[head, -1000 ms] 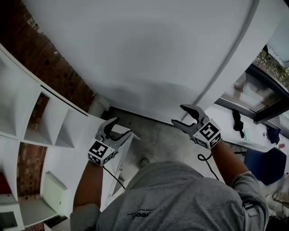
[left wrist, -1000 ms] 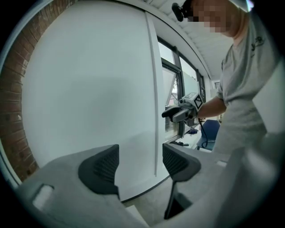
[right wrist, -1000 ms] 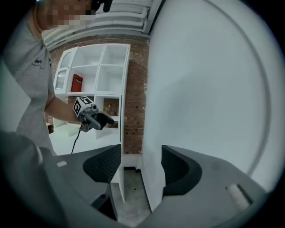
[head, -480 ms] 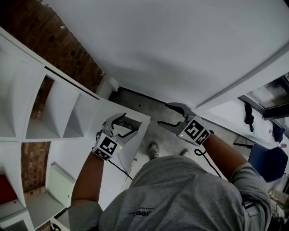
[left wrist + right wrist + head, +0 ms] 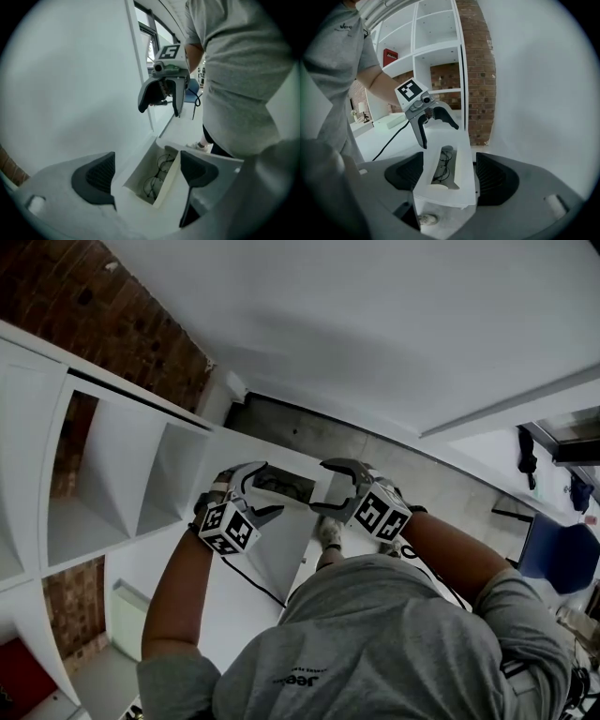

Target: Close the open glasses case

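A white glasses case [image 5: 284, 486] lies open at the corner of the white table [image 5: 234, 601], with round wire glasses [image 5: 158, 172] inside. Its lid [image 5: 461, 168] stands raised along one side. My left gripper [image 5: 253, 491] faces the case from the left and my right gripper [image 5: 335, 489] from the right. In the left gripper view the case [image 5: 151, 174] lies between and beyond the spread jaws of the left gripper [image 5: 147, 172]. In the right gripper view the case [image 5: 445, 176] lies between the pads of the right gripper [image 5: 452, 177], untouched. Both grippers' jaws are opening.
A white cubby shelf unit [image 5: 103, 484] stands to the left against a brick wall [image 5: 122, 324]; a red box [image 5: 391, 57] sits in one cubby. Floor and the person's shoe [image 5: 329, 532] show past the table edge. A blue chair [image 5: 561, 557] is at the right.
Both grippers have come down and moved toward each other, from above the floor to either side of the open case. Their jaws stand wider than before.
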Motion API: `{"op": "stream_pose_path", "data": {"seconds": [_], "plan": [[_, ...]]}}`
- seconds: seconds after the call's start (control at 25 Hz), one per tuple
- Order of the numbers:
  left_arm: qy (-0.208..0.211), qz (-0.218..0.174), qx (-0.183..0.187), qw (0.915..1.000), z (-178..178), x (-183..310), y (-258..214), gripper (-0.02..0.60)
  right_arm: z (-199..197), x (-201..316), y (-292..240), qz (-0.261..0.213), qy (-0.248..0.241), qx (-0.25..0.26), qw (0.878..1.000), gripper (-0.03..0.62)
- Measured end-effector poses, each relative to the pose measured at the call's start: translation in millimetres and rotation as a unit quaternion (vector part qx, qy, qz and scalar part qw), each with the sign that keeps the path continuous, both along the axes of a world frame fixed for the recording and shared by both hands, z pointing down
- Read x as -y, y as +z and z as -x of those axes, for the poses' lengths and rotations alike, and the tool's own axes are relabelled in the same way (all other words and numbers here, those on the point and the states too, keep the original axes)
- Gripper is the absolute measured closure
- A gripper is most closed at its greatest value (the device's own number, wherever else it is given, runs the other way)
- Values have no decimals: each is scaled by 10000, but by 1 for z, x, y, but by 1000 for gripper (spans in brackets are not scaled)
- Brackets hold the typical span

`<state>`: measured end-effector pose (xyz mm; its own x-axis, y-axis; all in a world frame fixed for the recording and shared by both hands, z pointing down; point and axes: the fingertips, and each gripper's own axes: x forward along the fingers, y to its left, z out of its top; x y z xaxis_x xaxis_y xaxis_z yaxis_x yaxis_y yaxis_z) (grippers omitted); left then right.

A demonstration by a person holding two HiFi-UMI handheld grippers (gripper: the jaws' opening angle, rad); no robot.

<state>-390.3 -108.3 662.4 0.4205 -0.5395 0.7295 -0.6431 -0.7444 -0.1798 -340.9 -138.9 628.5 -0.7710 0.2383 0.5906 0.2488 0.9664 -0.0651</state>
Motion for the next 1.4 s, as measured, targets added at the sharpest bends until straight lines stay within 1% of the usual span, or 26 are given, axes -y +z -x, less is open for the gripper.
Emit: {"op": "stream_pose_path", "data": {"seconds": [0.12,0.24,0.36,0.6,0.76,0.92,1.0,1.12,1.24,1.4], "plan": [[348,99,356,9987,8,-4,27,124,10,-9,27,-97,-44,-254,9996,232],[560,160,655,9962,17,-4,49,92,14,-15,53,-179,-42,-492,9986,212],[706,193,851,9937,23,-1,64,84,15,-18,76,-275,-50,-702,9971,198],[943,251,1211,9878,29,4,89,84,19,-17,109,-436,-21,-994,9941,197],[1031,302,1239,9865,29,5,95,71,18,-16,124,-518,-13,-1118,9924,206],[1023,352,1129,9877,30,6,97,71,19,-15,124,-522,21,-1021,9934,198],[1054,359,1142,9872,29,4,97,72,17,-18,123,-526,45,-996,9936,212],[1146,327,1207,9855,27,1,97,97,15,-22,123,-566,47,-970,9937,255],[1197,294,1255,9844,25,-3,97,138,15,-23,122,-642,48,-956,9933,265],[1103,214,1305,9851,23,-6,96,166,13,-25,120,-816,53,-908,9925,281]]}}
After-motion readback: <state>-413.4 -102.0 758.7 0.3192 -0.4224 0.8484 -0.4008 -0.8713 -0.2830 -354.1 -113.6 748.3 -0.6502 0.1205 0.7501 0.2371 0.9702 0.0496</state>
